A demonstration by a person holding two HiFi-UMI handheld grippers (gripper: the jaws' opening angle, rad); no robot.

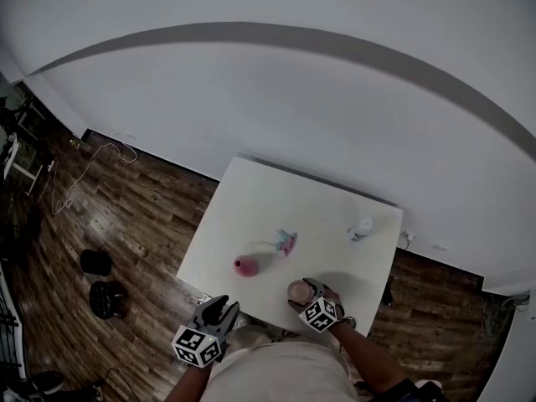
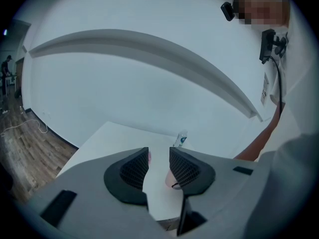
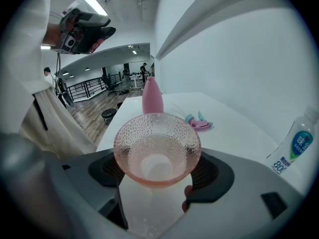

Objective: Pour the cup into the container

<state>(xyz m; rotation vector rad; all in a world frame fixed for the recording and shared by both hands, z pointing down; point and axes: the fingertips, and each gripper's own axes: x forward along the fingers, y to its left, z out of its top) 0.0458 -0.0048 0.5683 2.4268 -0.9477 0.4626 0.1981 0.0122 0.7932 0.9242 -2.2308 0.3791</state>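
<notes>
Cup point(image 3: 157, 146), pink glass, clamped in right gripper point(image 3: 157, 172) jaws; left gripper point(image 2: 159, 166) jaws slightly apart, empty.

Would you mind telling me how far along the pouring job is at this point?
Done: the right gripper is closed on the pink cup. In hand: the cup is upright, near the front edge of the table. Remaining: carrying it to the pink container and tipping it in; the left gripper is open and empty.
</notes>
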